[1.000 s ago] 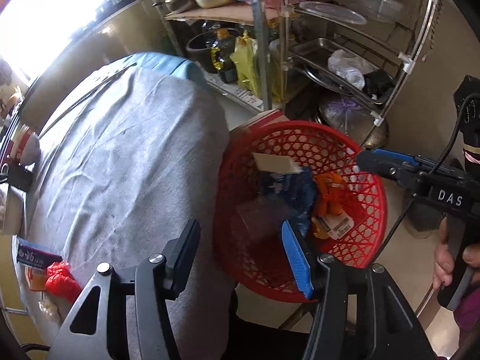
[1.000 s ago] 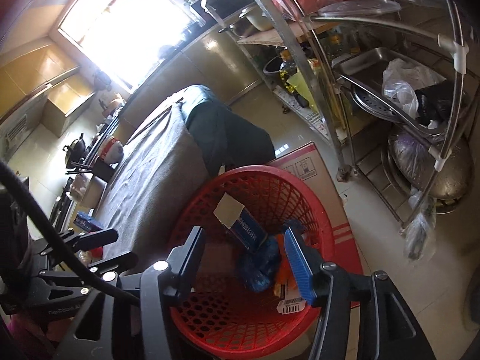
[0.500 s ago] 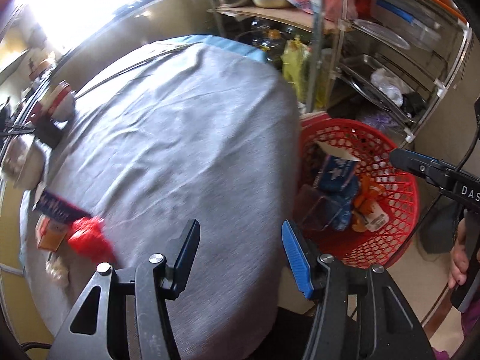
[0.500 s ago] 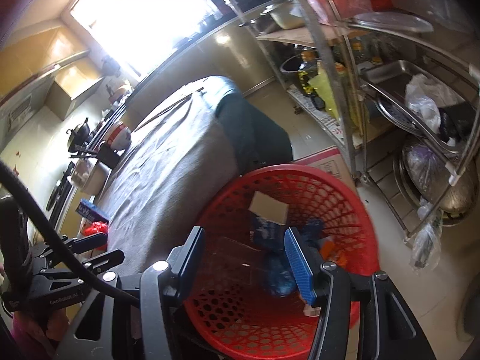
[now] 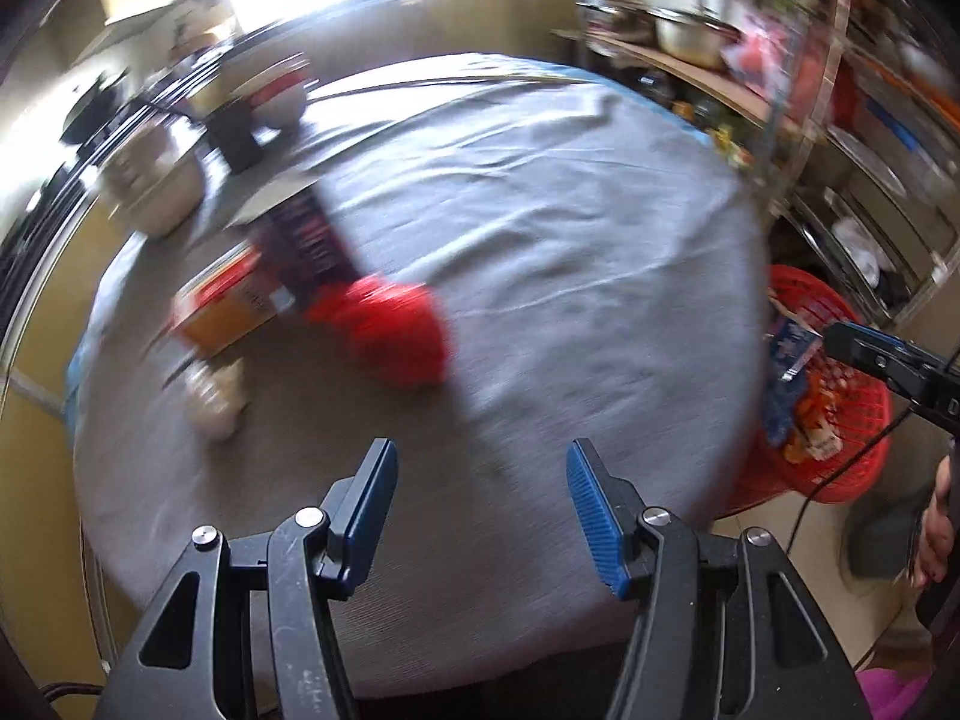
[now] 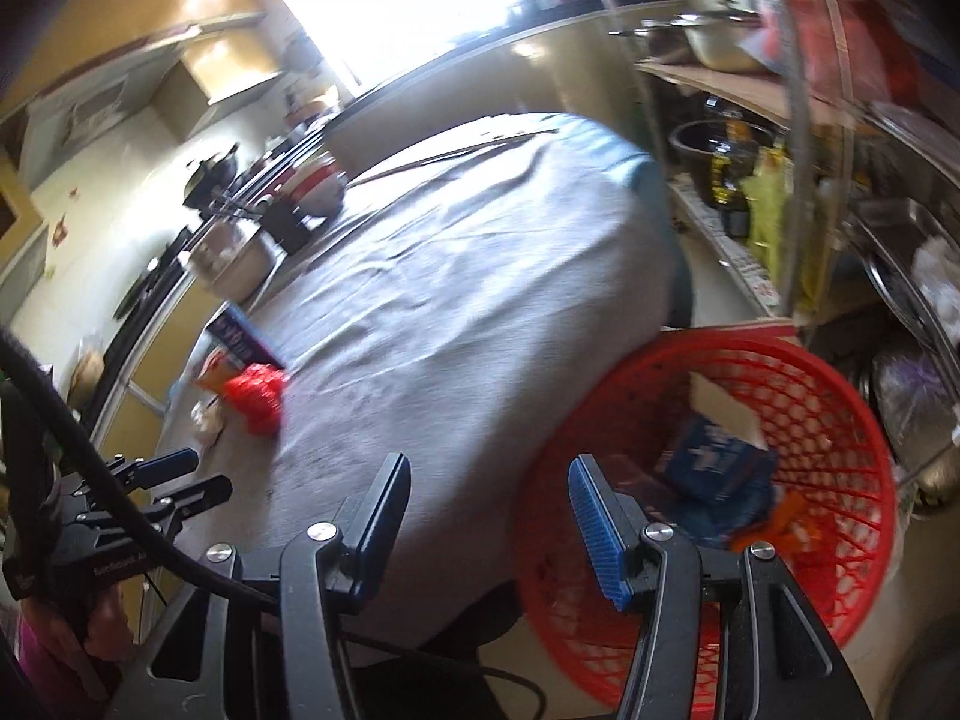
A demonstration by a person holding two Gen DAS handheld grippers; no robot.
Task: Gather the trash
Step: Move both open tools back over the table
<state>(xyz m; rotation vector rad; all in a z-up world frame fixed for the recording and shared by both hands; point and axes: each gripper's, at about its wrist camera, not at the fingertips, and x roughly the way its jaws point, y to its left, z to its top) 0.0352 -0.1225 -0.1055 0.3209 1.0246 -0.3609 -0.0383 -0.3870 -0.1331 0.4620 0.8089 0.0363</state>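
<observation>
A crumpled red wrapper (image 5: 390, 330) lies on the grey-clothed table (image 5: 540, 252), beside a dark box (image 5: 306, 246), an orange box (image 5: 225, 306) and a pale crumpled scrap (image 5: 216, 396). My left gripper (image 5: 480, 510) is open and empty above the table's near part. My right gripper (image 6: 489, 516) is open and empty, over the gap between the table edge and the red basket (image 6: 840, 480). The basket stands on the floor and holds a blue box (image 6: 708, 462) and other wrappers. The red wrapper (image 6: 258, 399) and left gripper (image 6: 174, 480) show in the right wrist view.
Bowls and a black holder (image 5: 240, 132) stand at the table's far left. A metal rack (image 6: 798, 138) with pots, bottles and trays stands behind the basket. A cardboard box edge (image 6: 738, 327) sits behind the basket. My right gripper (image 5: 888, 360) shows over the basket.
Both views have swung left from the basket toward the table. The red wrapper and boxes are now larger and nearer the middle of the left wrist view. Both grippers stay open.
</observation>
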